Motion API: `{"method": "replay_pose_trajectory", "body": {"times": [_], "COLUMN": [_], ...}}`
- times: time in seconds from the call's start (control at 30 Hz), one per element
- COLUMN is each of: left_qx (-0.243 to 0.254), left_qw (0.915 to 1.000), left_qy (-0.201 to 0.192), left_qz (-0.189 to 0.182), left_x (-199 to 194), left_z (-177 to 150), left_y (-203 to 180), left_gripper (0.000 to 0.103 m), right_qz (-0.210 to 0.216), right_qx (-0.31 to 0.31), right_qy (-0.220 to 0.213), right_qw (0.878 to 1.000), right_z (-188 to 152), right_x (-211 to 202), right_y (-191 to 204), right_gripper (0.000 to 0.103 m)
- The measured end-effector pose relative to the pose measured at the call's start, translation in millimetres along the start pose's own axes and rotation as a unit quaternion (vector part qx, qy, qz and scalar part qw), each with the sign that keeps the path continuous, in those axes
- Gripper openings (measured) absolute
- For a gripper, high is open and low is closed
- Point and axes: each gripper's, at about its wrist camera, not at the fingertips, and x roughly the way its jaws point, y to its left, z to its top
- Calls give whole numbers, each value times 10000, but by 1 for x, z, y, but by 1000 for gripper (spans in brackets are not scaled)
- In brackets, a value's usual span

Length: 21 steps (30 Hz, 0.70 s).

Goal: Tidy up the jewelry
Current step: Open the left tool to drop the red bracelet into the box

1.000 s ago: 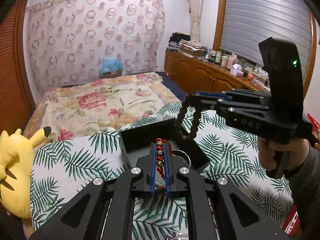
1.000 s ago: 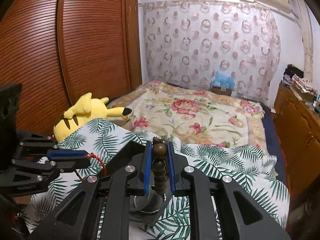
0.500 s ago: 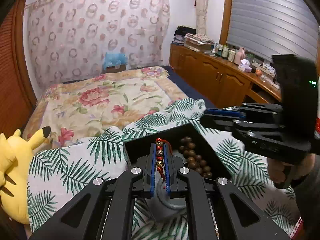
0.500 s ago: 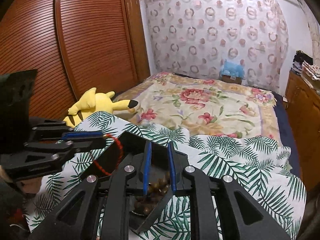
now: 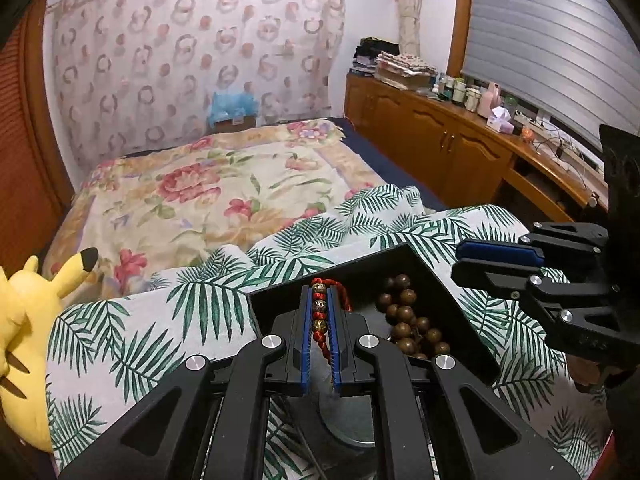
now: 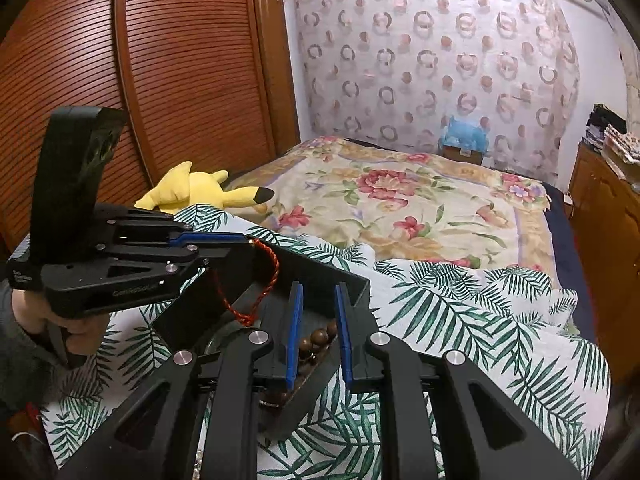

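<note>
Left tongs point(image 5: 320, 322), closed on the red cord bracelet point(image 5: 320, 316) whose length runs along their blue pads, hover directly over the black tray point(image 5: 460, 296) on the bed, while right tongs point(image 6: 318, 336), open and empty, stand above the wooden beads point(image 5: 404, 314) in that tray.

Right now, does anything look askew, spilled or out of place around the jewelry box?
Nothing stands out. The wooden bead bracelet lies heaped inside the black box, the left gripper holds the red cord bracelet above it, and nothing has spilled onto the leaf-print cover.
</note>
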Motion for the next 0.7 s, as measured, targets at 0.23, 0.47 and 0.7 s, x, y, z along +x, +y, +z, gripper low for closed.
{"method": "replay_pose_trajectory", "body": {"times": [0.23, 0.47, 0.7], "left_qx": [21, 38, 7], "left_qw": [10000, 9999, 9997], "left_qy": [15, -111, -253], "left_qz": [-8, -6, -50], "left_x": [-1, -11, -46], "left_z": [1, -12, -47], "left_y": [0, 2, 0], "left_gripper": [8, 31, 43], "right_qz": [-86, -148, -203], "right_qx": [15, 28, 27], "right_qy": [29, -33, -116], "right_qw": [10000, 9999, 9997], "right_z": [-6, -16, -38], "right_x": [-4, -19, -44], "right_y": [0, 9, 29], "right_gripper": [18, 18, 18]}}
